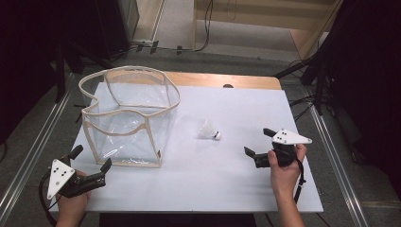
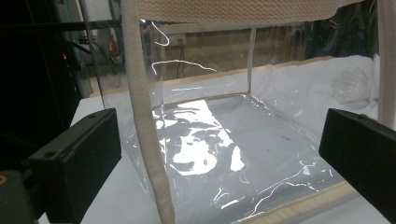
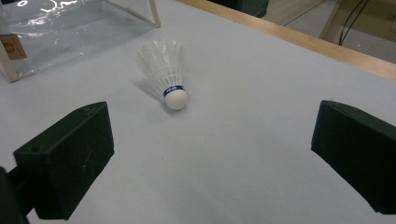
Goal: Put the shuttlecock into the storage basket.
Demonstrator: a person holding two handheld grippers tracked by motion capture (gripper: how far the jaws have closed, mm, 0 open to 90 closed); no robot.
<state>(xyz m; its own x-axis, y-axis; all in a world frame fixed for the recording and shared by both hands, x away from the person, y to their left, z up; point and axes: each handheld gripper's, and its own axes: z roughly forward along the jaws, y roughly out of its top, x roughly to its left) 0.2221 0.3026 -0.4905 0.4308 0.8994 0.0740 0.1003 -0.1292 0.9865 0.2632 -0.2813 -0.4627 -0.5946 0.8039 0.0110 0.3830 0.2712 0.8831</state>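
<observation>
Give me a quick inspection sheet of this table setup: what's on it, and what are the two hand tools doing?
Surface: white table, wooden strip along the far edge.
Job's things: shuttlecock lying on its side, apart from the clear bag, which stands open.
Clutter: nothing seen.
Grippers: left gripper open, facing the bag; right gripper open, facing the shuttlecock; neither touches anything.
Cables: cords on the floor beyond.
Surroundings: dark stands, grey floor.

White table top, wooden far edge; grey floor, dark surroundings, cables.
</observation>
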